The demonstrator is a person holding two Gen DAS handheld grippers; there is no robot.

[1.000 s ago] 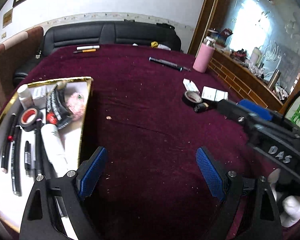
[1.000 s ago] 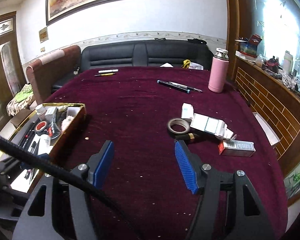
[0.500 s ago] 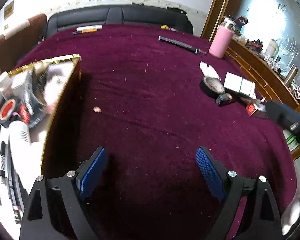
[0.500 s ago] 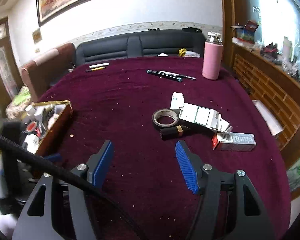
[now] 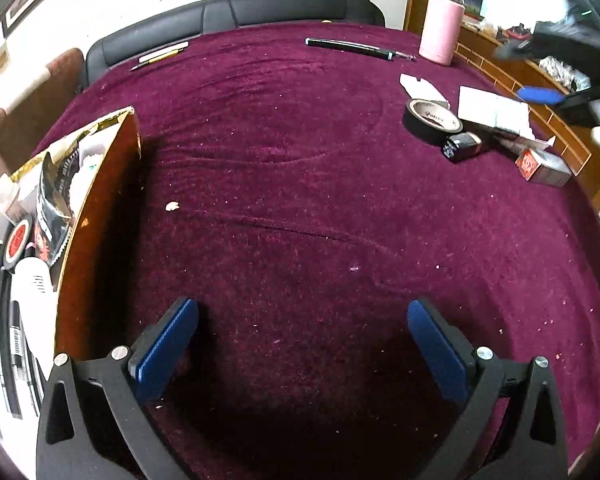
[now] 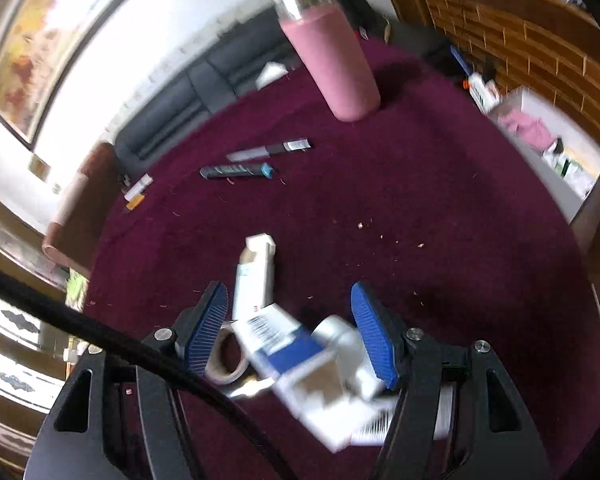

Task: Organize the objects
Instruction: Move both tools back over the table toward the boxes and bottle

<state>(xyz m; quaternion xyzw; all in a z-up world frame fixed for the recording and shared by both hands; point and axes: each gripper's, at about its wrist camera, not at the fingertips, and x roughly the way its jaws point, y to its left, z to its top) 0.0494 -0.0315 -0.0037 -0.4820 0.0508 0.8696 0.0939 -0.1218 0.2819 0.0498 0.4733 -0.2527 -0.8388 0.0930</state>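
- Two grippers are in play: the left gripper [image 5: 302, 344] hangs released over bare tabletop [image 5: 300, 208], nothing between its blue pads, and its jaws have just been opening wider.
- The right gripper [image 6: 288, 328] hovers partly spread above the loose cluster near the tabletop's right edge; its pads press on nothing.
- Cluster contents: white-and-blue carton [image 6: 284, 344], slim white box [image 6: 256, 276], tape roll [image 6: 224, 356], a silver-capped item [image 6: 340, 336]. The view is blurred; which item is targeted cannot be told.
- The storage tray [image 5: 100, 200] sits at the tabletop's left edge, well apart from the cluster.
- Judgement: steady the right gripper before descending, centre one carton between the pads across its narrow faces, and keep the left pad clear of the tape roll.
- Risk: closing on two overlapping items at once.
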